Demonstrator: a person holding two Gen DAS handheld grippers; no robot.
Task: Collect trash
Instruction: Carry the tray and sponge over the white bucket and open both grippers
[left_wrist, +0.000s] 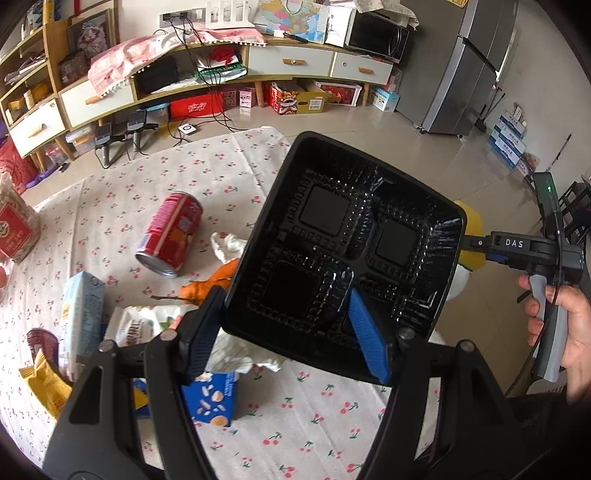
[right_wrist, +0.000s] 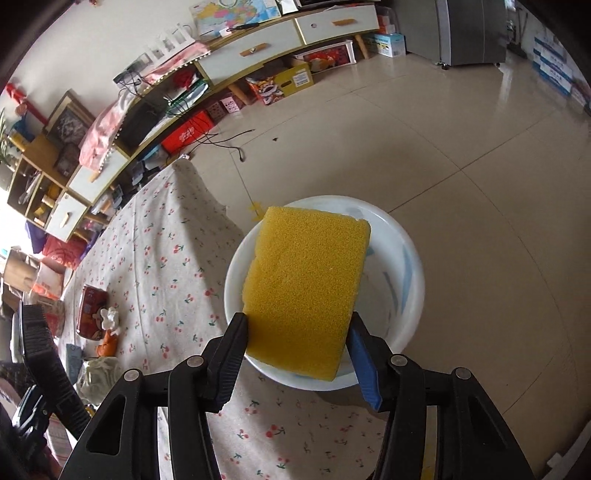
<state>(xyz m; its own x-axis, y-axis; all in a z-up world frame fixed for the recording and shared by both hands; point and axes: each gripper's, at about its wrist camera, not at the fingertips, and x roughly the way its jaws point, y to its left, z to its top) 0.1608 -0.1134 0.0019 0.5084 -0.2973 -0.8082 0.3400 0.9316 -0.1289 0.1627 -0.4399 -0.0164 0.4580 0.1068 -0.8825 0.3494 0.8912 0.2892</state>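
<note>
right now the right gripper (right_wrist: 297, 341) fingers pinch the yellow sponge (right_wrist: 308, 286) straight above the white bowl (right_wrist: 412, 277); left gripper (left_wrist: 291, 334) fingers hold the black tray (left_wrist: 351, 254).

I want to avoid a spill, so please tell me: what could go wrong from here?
1. The left gripper pinches only one wall of the tilted black plastic tray, so the tray may twist out.
2. The right gripper grips the yellow sponge near its lower end above the white basin; it could slip.
</note>
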